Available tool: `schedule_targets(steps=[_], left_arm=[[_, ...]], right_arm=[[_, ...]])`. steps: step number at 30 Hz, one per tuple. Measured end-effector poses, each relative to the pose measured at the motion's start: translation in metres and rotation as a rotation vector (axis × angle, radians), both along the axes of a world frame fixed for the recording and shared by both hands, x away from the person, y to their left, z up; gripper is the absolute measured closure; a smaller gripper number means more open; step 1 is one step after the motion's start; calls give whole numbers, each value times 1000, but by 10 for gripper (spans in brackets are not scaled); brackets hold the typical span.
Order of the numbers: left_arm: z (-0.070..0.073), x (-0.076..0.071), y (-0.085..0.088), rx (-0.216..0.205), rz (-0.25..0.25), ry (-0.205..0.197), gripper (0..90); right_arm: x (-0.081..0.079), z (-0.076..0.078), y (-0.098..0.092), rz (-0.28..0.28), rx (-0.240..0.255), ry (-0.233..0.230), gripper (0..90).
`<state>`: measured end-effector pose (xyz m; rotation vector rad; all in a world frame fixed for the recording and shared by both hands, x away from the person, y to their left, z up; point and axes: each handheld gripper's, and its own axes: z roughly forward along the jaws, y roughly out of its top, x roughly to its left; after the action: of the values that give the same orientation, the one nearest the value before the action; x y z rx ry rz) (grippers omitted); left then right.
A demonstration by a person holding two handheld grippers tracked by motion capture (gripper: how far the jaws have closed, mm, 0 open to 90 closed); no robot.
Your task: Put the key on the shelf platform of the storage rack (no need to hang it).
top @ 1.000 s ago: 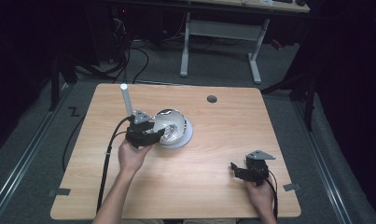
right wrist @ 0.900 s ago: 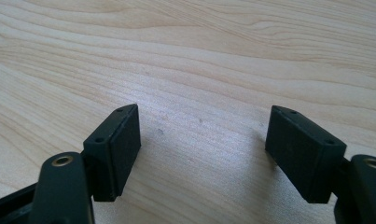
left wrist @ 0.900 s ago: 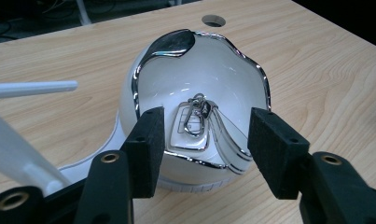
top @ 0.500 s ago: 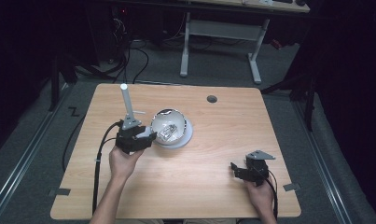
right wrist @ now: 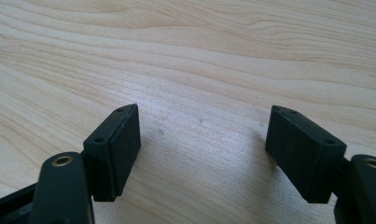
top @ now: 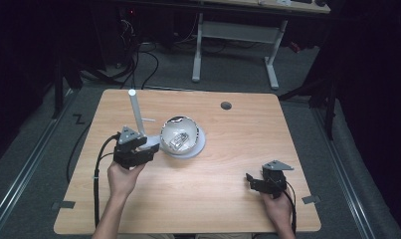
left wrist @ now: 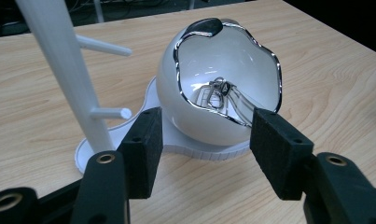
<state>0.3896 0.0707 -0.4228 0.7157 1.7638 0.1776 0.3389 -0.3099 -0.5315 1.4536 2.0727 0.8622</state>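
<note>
Backing off from the bowl (left wrist: 225, 93) just ahead, the left gripper (left wrist: 206, 149) has been opening its jaws, empty, so the placing looks finished.

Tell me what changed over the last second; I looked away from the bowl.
The left gripper drew back from the bowl toward the person, its fingers opening with nothing between them; they now stand clear of it. The bowl, its white stand, the table and the right gripper stayed as they were.
</note>
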Motion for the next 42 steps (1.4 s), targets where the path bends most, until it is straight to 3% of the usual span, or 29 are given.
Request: schedule_targets(steps=[23, 42], left_arm=[[2, -15, 26, -32, 33, -8, 430], [-4, -27, 44, -30, 43, -14, 426]], right_arm=[[0, 0, 0, 0, 0, 0, 268], [0, 0, 0, -1, 1, 0, 268]])
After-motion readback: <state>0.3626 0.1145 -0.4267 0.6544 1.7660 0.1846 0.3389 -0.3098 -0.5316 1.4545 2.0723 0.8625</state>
